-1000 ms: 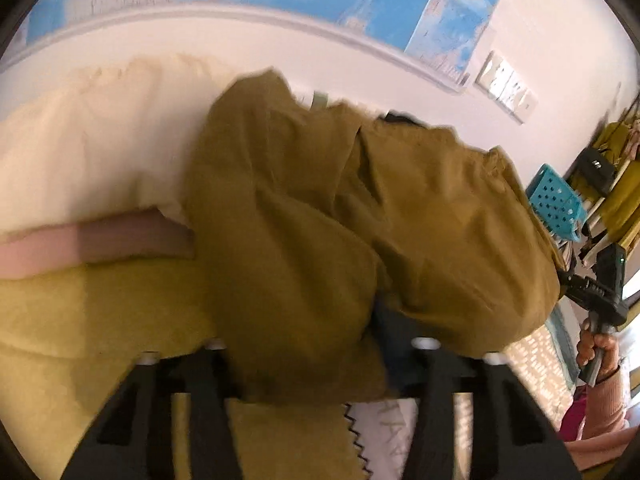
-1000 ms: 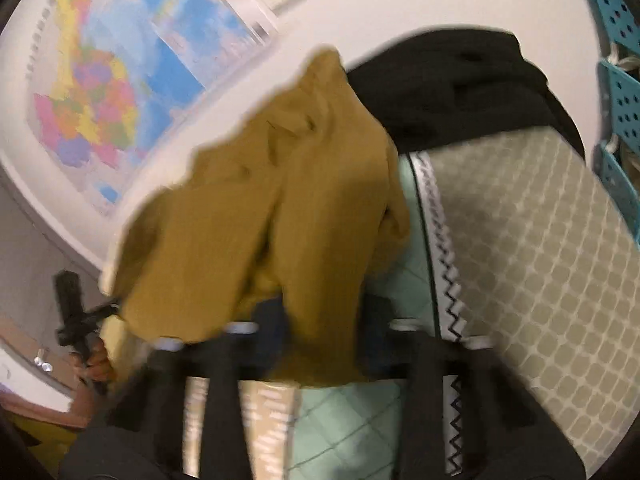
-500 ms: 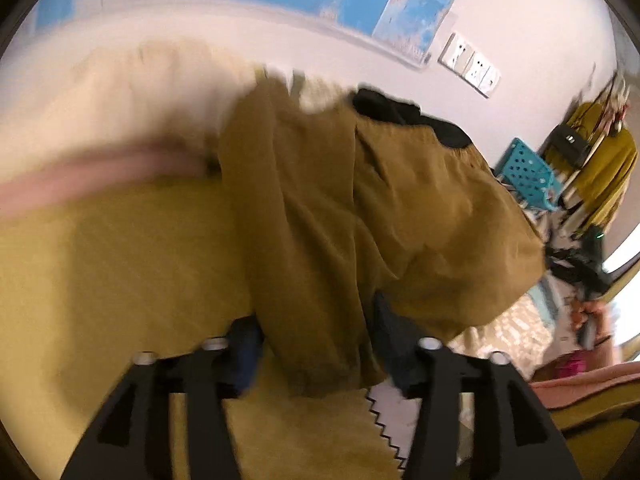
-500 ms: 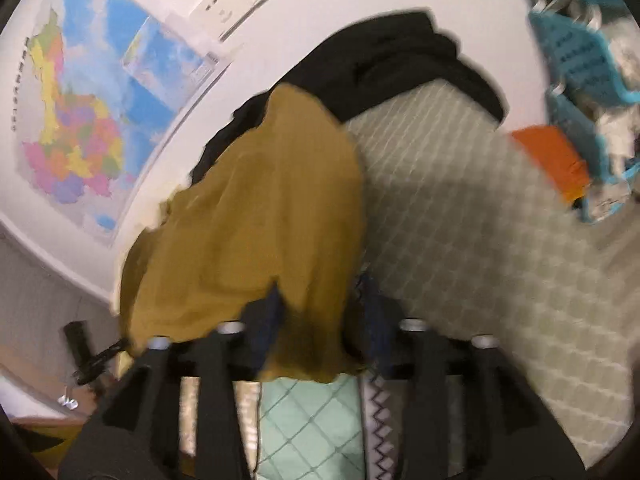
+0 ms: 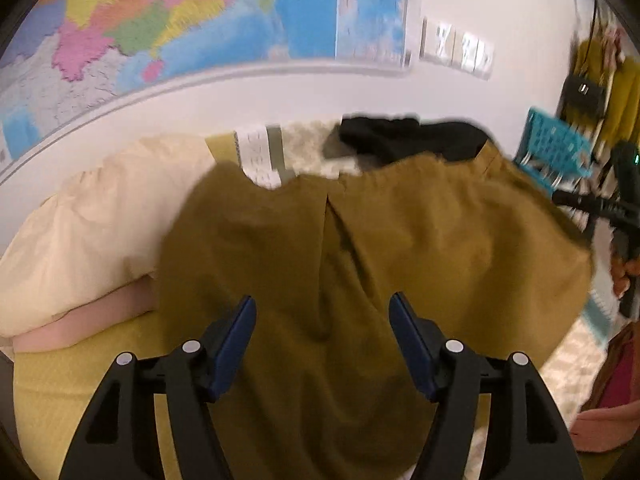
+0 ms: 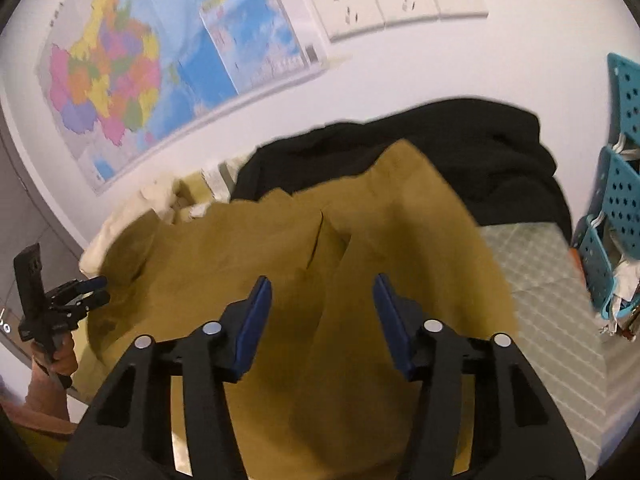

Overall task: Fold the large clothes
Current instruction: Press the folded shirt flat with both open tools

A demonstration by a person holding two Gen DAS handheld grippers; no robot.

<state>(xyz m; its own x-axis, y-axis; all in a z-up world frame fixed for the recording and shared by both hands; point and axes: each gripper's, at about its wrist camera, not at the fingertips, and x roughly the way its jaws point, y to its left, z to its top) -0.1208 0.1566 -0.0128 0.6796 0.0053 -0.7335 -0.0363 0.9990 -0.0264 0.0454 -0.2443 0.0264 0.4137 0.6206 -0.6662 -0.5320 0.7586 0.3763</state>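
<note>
While the olive-brown garment (image 5: 360, 248) lies spread over the bed (image 5: 60, 392), it is seen from both wrist cameras as a broad, rumpled sheet of cloth covering most of the surface.

At the far left, a cream pillow (image 5: 92, 224) is stacked on a pink one (image 5: 88, 320), with the garment's left edge lapped against them. Next, the left gripper (image 5: 322, 316) is shown above the cloth, its blue pads standing well apart and widening; nothing is pinched between them, though the fabric lies beneath the gap. A central seam or pleat is seen running from the near hem towards the wall, so the garment's long axis appears to run away from the person, its far end pointing at the wall map (image 5: 200, 20).

Further right, a black garment (image 6: 440, 152) is heaped behind the olive one, partly overlapped by it. The right gripper (image 6: 322, 304) is likewise held over the cloth with a clear gap, its jaws narrowing, no fabric visibly gripped. Both seem to have been freed so the laid-out piece can settle flat. At the far right, a teal basket (image 6: 620, 200) stands beside the bed.
</note>
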